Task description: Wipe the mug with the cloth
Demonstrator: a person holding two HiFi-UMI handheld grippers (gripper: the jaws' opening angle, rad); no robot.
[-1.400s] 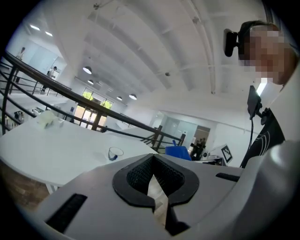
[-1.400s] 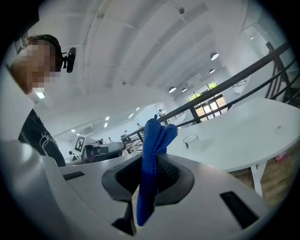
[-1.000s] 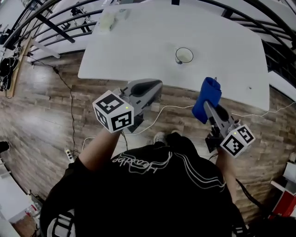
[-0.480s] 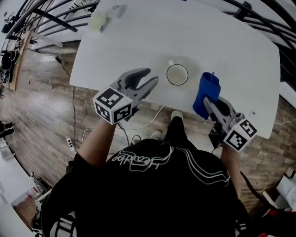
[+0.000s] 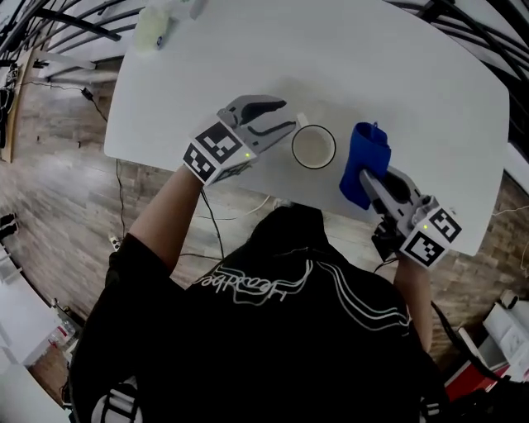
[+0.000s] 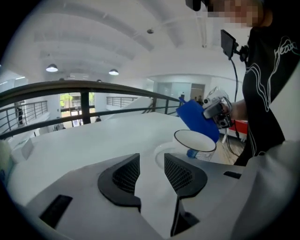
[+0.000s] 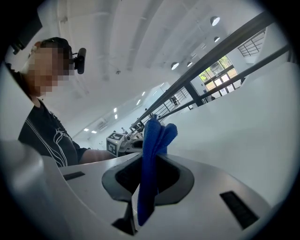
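A clear mug (image 5: 314, 147) with a pale inside stands on the white table (image 5: 413, 74), near its front edge. Its handle points toward my left gripper (image 5: 285, 116), just left of it. That gripper's jaws are opening and nothing is between them. In the left gripper view the mug (image 6: 195, 145) sits right of and beyond the left gripper (image 6: 151, 158). My right gripper (image 5: 369, 180) is right of the mug, shut on a folded blue cloth (image 5: 364, 157) that stands up out of its jaws. In the right gripper view the cloth (image 7: 152, 154) hangs between the shut pads.
A pale yellow-green object (image 5: 153, 33) lies at the table's far left corner. Dark railings (image 5: 50, 16) run behind the table. Wooden floor with a cable (image 5: 124, 198) lies below the front edge, where the person (image 5: 273, 330) stands.
Both grippers have come forward from over the floor to the table beside the mug. The left gripper's jaws have gone from shut to open. The right still holds the cloth.
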